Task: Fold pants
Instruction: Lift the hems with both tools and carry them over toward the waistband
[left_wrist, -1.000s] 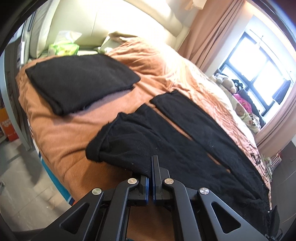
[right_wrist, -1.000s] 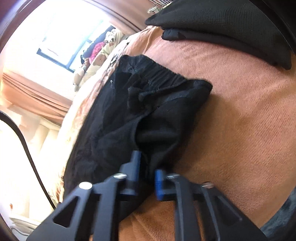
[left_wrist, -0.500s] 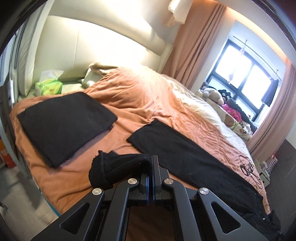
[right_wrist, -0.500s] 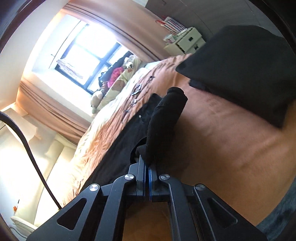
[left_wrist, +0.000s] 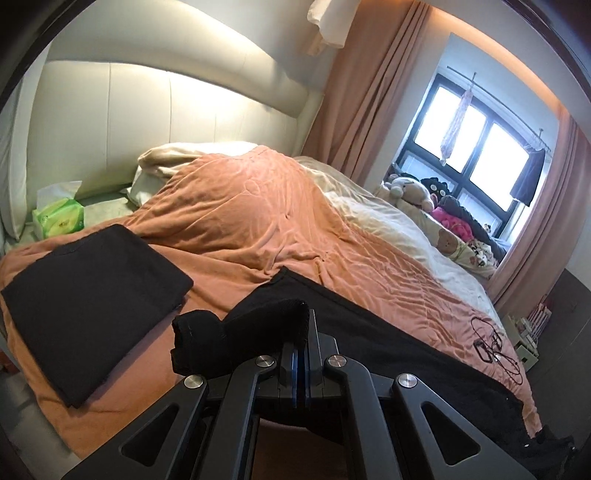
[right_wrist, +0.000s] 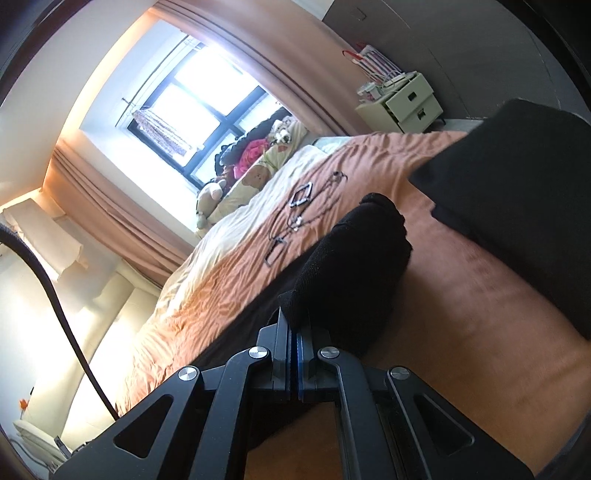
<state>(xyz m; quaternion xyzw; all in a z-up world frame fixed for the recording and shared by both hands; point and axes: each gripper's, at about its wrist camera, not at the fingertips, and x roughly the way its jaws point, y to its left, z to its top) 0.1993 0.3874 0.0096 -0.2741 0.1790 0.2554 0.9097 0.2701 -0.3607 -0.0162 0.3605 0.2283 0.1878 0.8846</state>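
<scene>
While both tools hover above an orange blanket-covered bed (left_wrist: 240, 221), each clamps a bunched edge of the black fabric pants (left_wrist: 388, 343). The left gripper (left_wrist: 300, 354) has its jaws pressed together on a raised fold; the right gripper (right_wrist: 293, 354) pinches another lifted fold. One long pant leg lies flat toward the far right. A folded black garment (left_wrist: 88, 295) rests at left, near a green tissue pack (left_wrist: 59, 221).

Left claw (left_wrist: 301, 354): matte black angular linkage arms with triangular cut-outs, four round silver screws, blue pads lining slim black fingers. Right claw (right_wrist: 293, 354): same black frame, silver screws, blue pads; thick black cable (right_wrist: 55, 295) curving alongside.
</scene>
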